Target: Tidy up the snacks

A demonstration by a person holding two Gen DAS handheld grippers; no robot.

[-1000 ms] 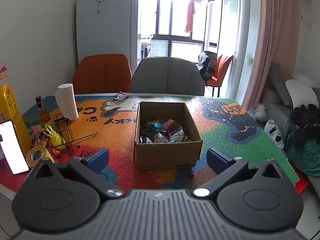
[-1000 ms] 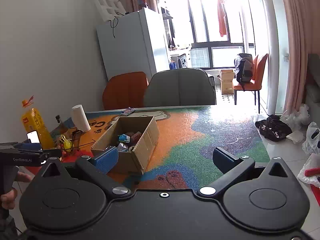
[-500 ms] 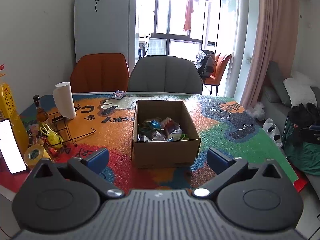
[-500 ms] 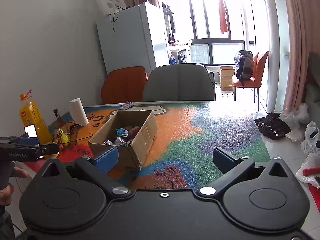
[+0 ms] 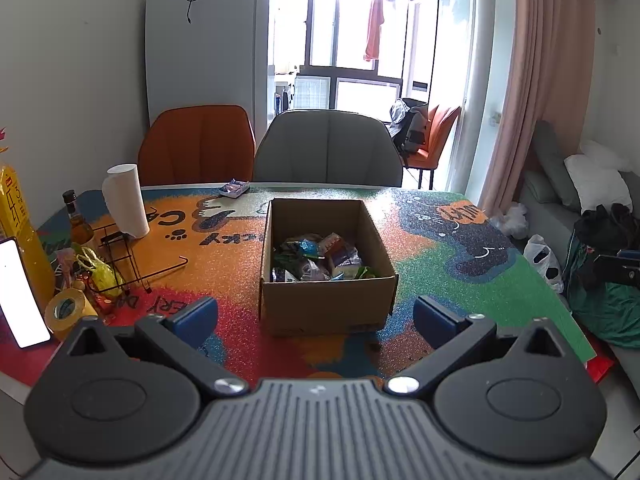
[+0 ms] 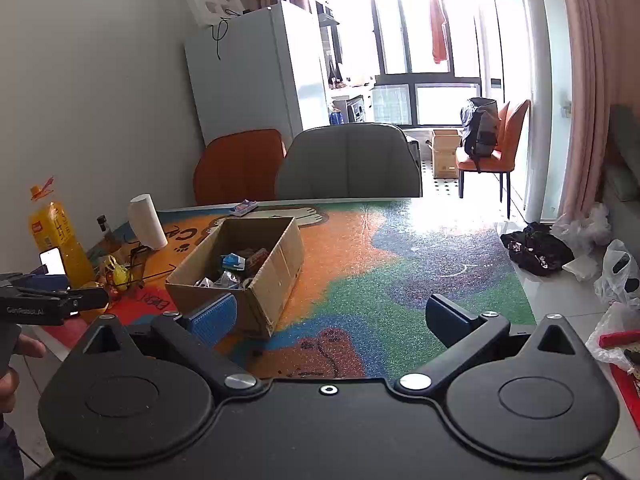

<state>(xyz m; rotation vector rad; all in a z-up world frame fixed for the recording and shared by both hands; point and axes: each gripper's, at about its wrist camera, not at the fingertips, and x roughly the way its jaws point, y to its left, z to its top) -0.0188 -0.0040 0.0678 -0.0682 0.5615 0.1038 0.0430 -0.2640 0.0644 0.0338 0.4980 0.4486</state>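
Note:
An open cardboard box (image 5: 326, 304) stands in the middle of the colourful table mat (image 5: 460, 280), with several snack packets (image 5: 320, 258) lying in it. It also shows in the right wrist view (image 6: 276, 256), with the snack packets (image 6: 234, 268) inside. My left gripper (image 5: 316, 316) is open and empty, held back near the table's front edge, in line with the box. My right gripper (image 6: 336, 316) is open and empty, to the right of the box and short of it. The left gripper (image 6: 48, 304) shows at the left edge of the right wrist view.
At the table's left stand a paper towel roll (image 5: 124, 200), a wire rack (image 5: 128, 256), a glass bottle (image 5: 78, 220), a yellow oil bottle (image 5: 16, 216), a phone (image 5: 20, 292) and a tape roll (image 5: 68, 312). A small packet (image 5: 234, 189) lies at the far edge. Two chairs (image 5: 328, 152) stand behind.
Both grippers have pulled back and risen a little, so the box sits slightly farther off and lower in view. Both stay open and empty. Nothing on the table moved.

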